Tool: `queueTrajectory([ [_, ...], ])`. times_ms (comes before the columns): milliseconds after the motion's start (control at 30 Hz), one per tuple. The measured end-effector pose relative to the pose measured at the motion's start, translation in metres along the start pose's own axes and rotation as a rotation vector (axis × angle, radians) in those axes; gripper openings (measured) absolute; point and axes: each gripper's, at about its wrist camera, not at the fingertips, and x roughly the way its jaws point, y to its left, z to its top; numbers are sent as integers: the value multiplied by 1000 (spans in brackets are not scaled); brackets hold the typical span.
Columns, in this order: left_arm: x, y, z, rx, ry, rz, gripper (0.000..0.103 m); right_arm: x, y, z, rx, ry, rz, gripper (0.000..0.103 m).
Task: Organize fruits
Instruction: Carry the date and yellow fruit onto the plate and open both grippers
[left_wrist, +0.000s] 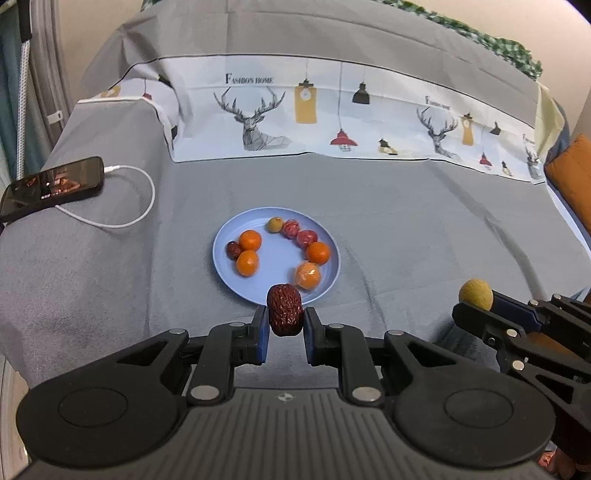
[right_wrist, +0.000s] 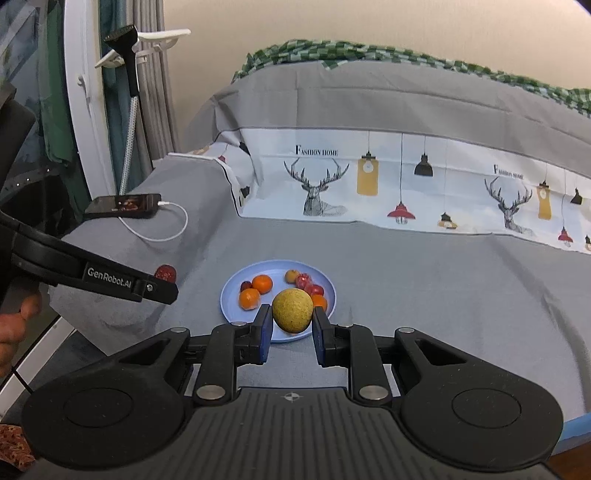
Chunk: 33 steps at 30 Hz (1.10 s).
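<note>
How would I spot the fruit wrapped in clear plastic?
Find the round blue plate on the grey bedcover. Look at its near right edge, just beyond the dark wrinkled date held in the left tool. The wrapped fruit is orange but shiny and crinkled; its neighbours are bare.

Plate of fruit mid-sheet; phone far left on raised fold.

My right tool pinches a round, yellow-green speckled fruit above the near rim of the pale blue round plate on the grey bedspread. My left tool grips a wrinkled dark red date.
</note>
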Motion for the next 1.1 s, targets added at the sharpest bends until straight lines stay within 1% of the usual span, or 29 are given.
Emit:
queueTrajectory([
  [233, 15, 11, 12, -19, 10, 23, 21, 21, -4, 6, 9, 15, 4, 24],
  [367, 29, 17, 21, -25, 35, 33, 21, 40, -4, 8, 14, 42, 17, 24],
  [667, 61, 24, 45, -25, 56, 39, 21, 80, -4, 15, 27, 88, 26, 24],
  [767, 78, 25, 52, -14, 67, 44, 21, 96, -5, 16, 38, 109, 37, 24],
  [867, 100, 28, 58, -13, 96, 46, 21, 117, -7, 16, 61, 150, 57, 24],
  [1033, 135, 33, 66, 11, 119, 39, 21, 156, -3, 16, 35, 198, 60, 24],
  [1100, 150, 35, 69, 17, 137, 32, 21, 173, -2, 15, 13, 213, 49, 24],
])
